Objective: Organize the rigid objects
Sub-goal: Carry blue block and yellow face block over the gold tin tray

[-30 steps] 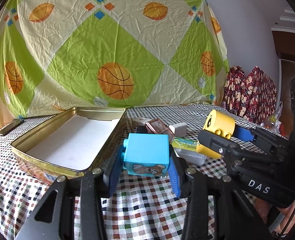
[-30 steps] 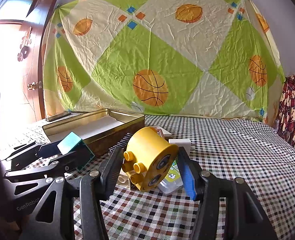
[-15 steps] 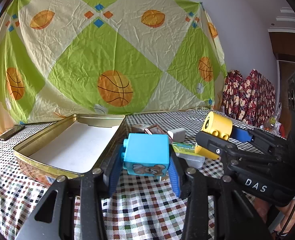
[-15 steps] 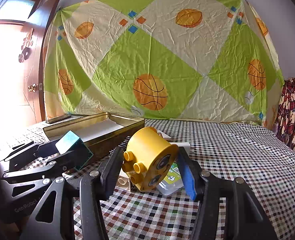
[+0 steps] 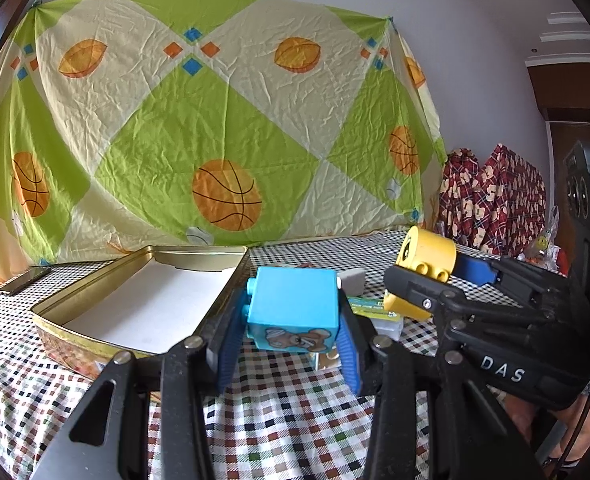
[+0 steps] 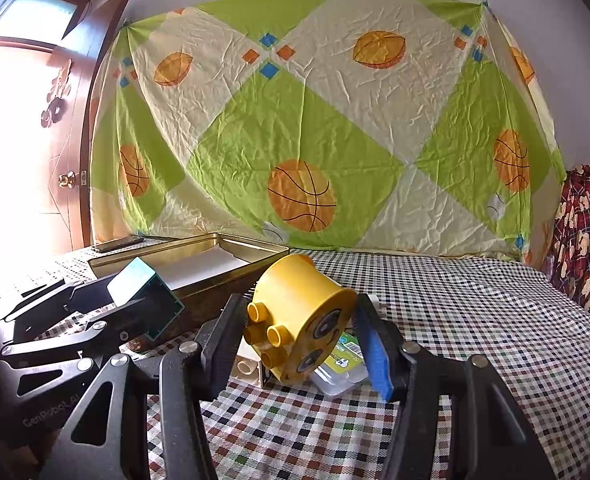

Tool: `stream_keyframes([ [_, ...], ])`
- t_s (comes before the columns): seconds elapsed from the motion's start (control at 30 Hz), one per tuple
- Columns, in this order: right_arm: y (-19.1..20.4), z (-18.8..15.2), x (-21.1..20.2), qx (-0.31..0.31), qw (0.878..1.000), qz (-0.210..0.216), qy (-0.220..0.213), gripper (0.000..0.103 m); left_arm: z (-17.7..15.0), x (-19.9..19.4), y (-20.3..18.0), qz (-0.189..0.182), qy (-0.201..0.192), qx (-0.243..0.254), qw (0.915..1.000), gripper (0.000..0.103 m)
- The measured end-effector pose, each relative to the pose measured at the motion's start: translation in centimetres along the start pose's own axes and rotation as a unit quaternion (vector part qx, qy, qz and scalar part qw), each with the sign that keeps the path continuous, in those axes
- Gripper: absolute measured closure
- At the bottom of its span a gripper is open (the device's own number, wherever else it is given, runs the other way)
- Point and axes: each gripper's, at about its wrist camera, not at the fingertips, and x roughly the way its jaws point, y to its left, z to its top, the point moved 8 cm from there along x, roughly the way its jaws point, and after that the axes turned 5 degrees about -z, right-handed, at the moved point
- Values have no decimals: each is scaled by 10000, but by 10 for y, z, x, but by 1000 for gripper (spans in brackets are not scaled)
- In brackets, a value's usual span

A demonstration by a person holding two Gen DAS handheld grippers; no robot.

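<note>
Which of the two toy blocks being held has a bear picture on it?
The blue square block in the left gripper; the right gripper's yellow round block shows eyes instead.

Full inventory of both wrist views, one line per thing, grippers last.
Blue square toy block: 1, blue with bear picture, held above the cloth.
Yellow round toy block: 1, yellow with studs, held above the cloth.
Gold metal tin: 1, gold with white floor, table's left part, open.
Clear plastic case: 1, clear with green label, on cloth behind the yellow block.
Cream toy block: 1, cream, beside the case.
Grey block: 1, grey, behind the blue block.
Dark flat phone-like device: 1, table's far left.
Checked tablecloth: 1, multicolour.
Basketball-print sheet: 1, green and cream, on the wall.
Left gripper: clamps the blue block.
Right gripper: clamps the yellow block.
</note>
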Motion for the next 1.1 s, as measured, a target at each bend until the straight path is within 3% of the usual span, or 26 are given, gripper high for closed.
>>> stream_keyframes([
  [0.73, -4, 3, -6, 43, 9996, -205, -175, 46, 6, -19, 20, 56, -317, -211, 9993, 62],
  [1.1, 17, 6, -5, -63, 9995, -173, -245, 46, 6, -26, 44, 218, -327, -410, 9984, 62],
])
